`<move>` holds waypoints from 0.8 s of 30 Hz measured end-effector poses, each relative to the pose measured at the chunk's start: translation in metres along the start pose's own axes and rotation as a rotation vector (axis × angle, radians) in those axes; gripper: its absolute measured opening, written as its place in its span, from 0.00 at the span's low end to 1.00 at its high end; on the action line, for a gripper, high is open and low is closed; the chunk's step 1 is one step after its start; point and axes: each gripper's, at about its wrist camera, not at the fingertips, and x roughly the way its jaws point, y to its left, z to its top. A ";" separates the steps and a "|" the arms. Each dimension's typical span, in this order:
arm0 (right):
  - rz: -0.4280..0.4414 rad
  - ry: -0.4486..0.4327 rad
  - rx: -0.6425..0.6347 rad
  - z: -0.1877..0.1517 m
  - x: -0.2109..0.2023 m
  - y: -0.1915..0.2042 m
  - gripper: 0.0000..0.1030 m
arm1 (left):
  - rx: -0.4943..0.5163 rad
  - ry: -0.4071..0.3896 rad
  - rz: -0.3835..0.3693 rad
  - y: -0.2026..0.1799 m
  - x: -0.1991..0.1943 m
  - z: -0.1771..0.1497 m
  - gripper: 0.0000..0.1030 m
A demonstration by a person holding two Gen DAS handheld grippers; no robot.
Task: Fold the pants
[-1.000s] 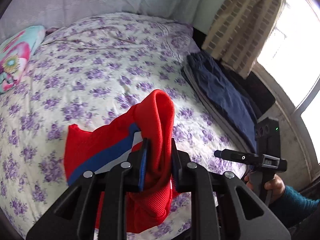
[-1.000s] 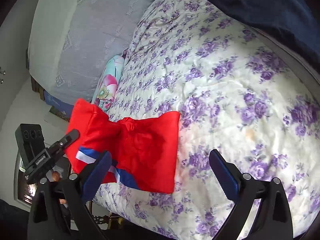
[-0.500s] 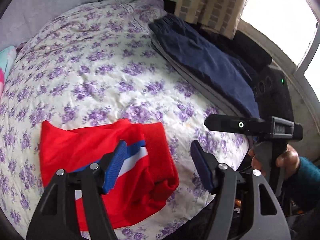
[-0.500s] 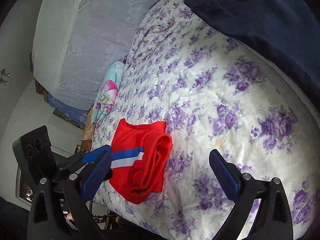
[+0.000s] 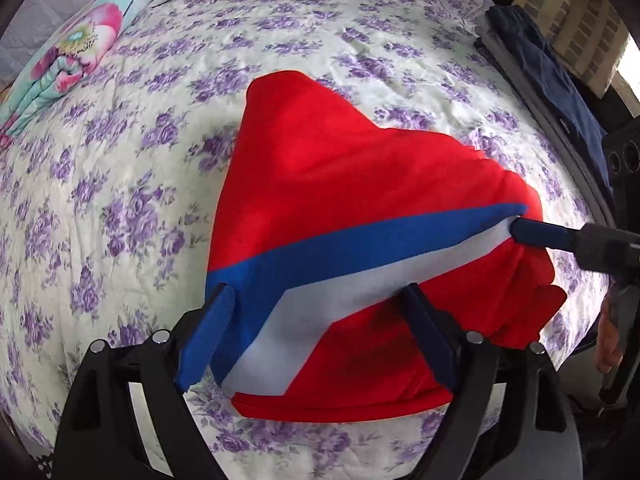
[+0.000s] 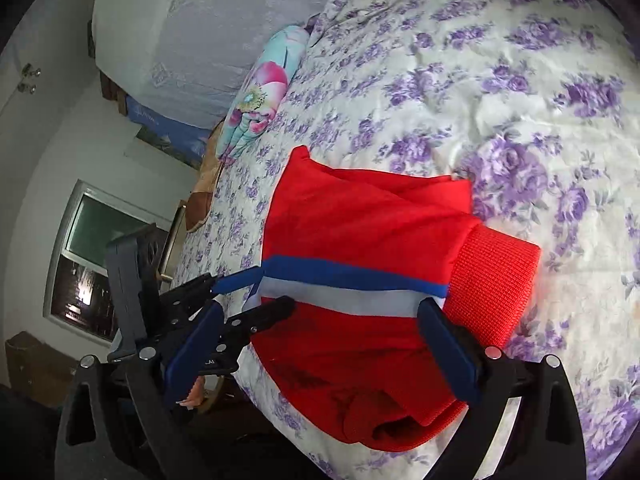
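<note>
The red pants [image 5: 352,184] with a blue and white stripe lie folded in a thick bundle near the bed's front edge; they also show in the right wrist view [image 6: 360,240]. My left gripper [image 5: 320,320] is open, its jaws spread over the near edge of the bundle. My right gripper [image 6: 324,344] is open too, straddling the bundle's other end by the ribbed waistband [image 6: 496,280]. One right fingertip [image 5: 536,234] touches the stripe in the left wrist view. The left gripper also shows in the right wrist view [image 6: 248,292].
The bed carries a white quilt with purple flowers [image 5: 120,200]. A teal floral pillow [image 5: 72,48] lies at the far left. Dark navy clothes [image 5: 560,84] lie along the bed's right edge, by a striped curtain. The bed's front edge is just below the pants.
The left gripper let go of the raised pants fold, which dropped onto the bundle. Both open grippers then moved in close over the pants from either end.
</note>
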 end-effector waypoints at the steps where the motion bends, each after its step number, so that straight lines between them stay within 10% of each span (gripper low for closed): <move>1: 0.002 0.005 0.011 0.001 -0.003 0.002 0.94 | 0.002 -0.004 0.008 0.000 -0.005 0.000 0.81; 13: -0.187 -0.172 -0.078 -0.001 -0.059 0.031 0.95 | 0.176 -0.138 0.211 -0.025 -0.059 0.031 0.88; 24: -0.387 -0.260 -0.078 -0.022 -0.043 0.079 0.95 | 0.177 -0.174 0.134 -0.006 -0.062 0.059 0.92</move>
